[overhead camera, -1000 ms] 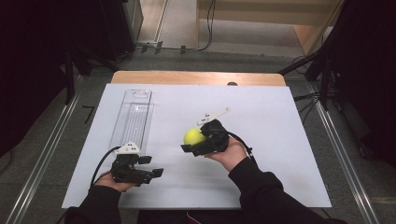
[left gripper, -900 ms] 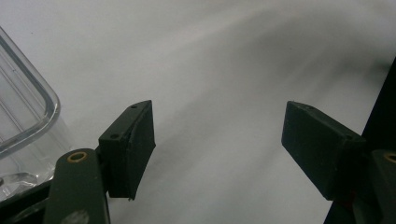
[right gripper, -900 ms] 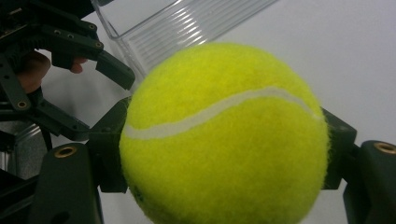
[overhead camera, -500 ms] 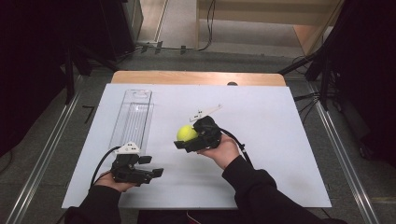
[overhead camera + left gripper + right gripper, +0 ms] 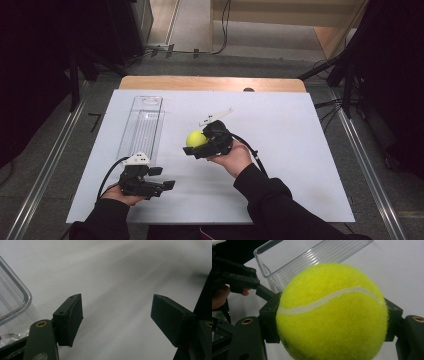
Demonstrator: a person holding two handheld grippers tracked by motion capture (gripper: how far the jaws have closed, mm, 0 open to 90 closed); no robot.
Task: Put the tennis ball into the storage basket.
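Right gripper (image 5: 196,145) is clamped on the fuzzy yellow-green tennis ball with a white seam (image 5: 195,138). In the right gripper view the ball (image 5: 332,312) sits squarely between the two black fingers (image 5: 270,322), one pressing each side, seam running across the front. Ball is held up off the white worktop (image 5: 290,150), near its middle, just right of the long clear plastic ribbed tray (image 5: 142,127). In the right gripper view the tray (image 5: 312,257) lies beyond the ball, open side up, nothing visible in it.

Left gripper (image 5: 167,182) rests low at the near-left of the worktop, just off the tray's near end, held in the person's left hand (image 5: 122,195). Its fingers (image 5: 71,315) are spread wide, released, with bare white worktop (image 5: 117,290) between them. A rounded corner of the clear tray (image 5: 15,302) shows at the left edge of the left gripper view, beside the left finger; cannot tell whether it touches.

The two grippers are well apart. The person's right hand (image 5: 232,159) grips the right gripper from below, dark sleeve (image 5: 270,200) coming in from the bottom edge.
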